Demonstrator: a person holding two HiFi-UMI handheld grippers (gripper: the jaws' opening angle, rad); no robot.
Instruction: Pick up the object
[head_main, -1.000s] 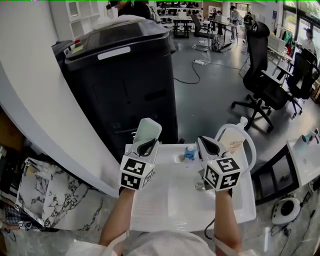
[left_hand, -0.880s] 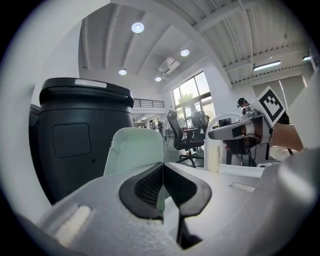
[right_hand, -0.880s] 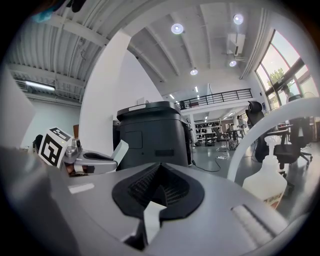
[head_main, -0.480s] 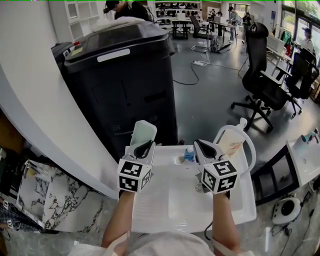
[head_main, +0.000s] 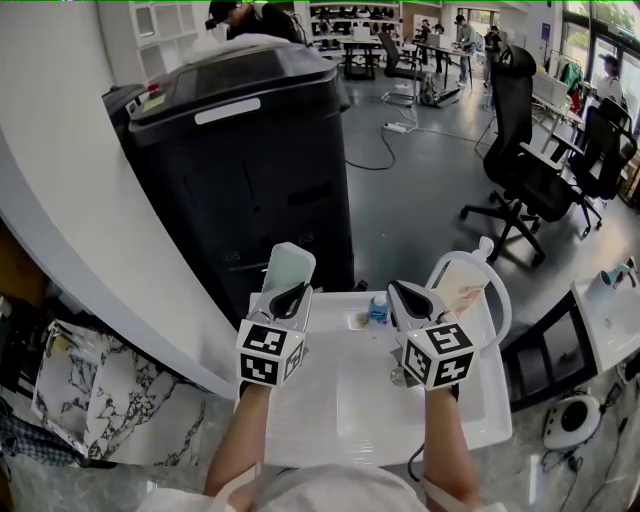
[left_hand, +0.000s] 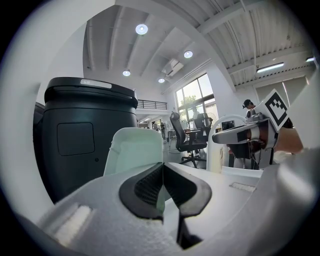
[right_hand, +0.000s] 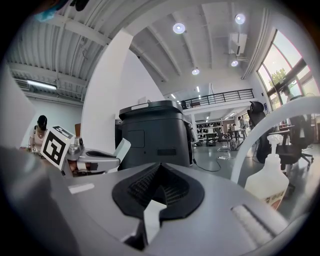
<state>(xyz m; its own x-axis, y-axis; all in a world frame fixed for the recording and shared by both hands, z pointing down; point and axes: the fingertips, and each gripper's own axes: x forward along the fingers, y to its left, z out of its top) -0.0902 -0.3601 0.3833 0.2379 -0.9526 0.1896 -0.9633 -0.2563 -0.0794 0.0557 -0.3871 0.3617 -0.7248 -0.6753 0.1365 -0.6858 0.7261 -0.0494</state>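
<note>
Holding a pale green lid upright just above the far left corner of the white sink, long axis running up and down, rounded end pointing up, hollow face turning toward the person. Judging it light, thin, fairly stiff and smooth, likely slipping if pinched loosely, so taking it deep on the rim. Pinching its lower edge in the clenched left gripper. Keeping the right gripper near the sink's far edge, clamped together on nothing.
</note>
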